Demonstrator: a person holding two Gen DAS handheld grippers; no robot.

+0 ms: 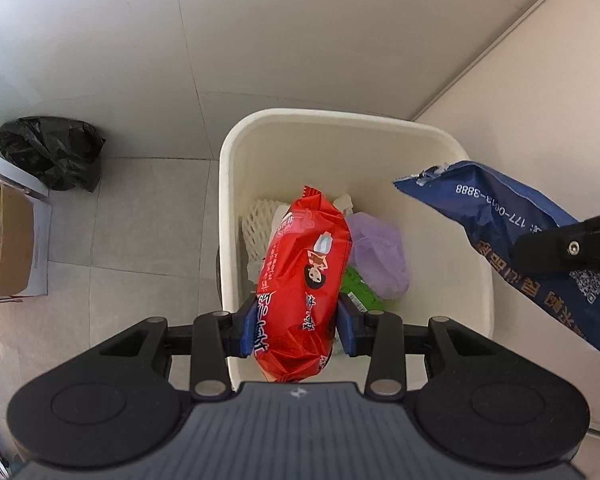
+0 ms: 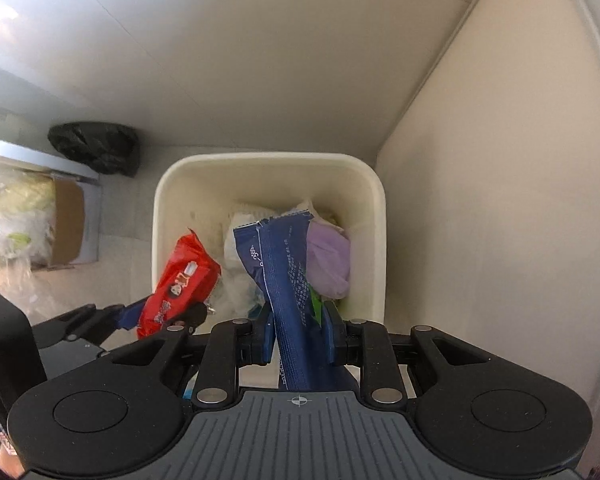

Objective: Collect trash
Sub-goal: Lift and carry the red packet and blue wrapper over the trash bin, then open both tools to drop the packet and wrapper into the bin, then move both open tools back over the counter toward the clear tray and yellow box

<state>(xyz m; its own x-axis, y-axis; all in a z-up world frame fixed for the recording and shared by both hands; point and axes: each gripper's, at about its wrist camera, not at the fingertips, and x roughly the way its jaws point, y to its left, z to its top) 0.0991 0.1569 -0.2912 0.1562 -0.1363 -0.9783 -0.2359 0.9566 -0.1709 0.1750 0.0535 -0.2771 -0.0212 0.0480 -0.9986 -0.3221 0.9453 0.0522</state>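
My left gripper [image 1: 298,326] is shut on a red snack packet [image 1: 304,280] and holds it over the near edge of a cream waste bin [image 1: 236,152]. My right gripper [image 2: 298,336] is shut on a blue wrapper [image 2: 288,280] and holds it over the same bin [image 2: 172,184]. The blue wrapper [image 1: 512,240] shows at the right of the left wrist view, and the red packet [image 2: 180,284] at the left of the right wrist view. The bin holds a purple bag [image 1: 380,252], white foam netting [image 1: 256,228] and a green wrapper [image 1: 358,290].
The bin stands on a tiled floor in a corner, with a wall [image 1: 540,100] close on its right. A black rubbish bag [image 1: 52,152] lies to the left against the back wall. A cardboard box [image 1: 12,240] with plastic wrap sits at the far left.
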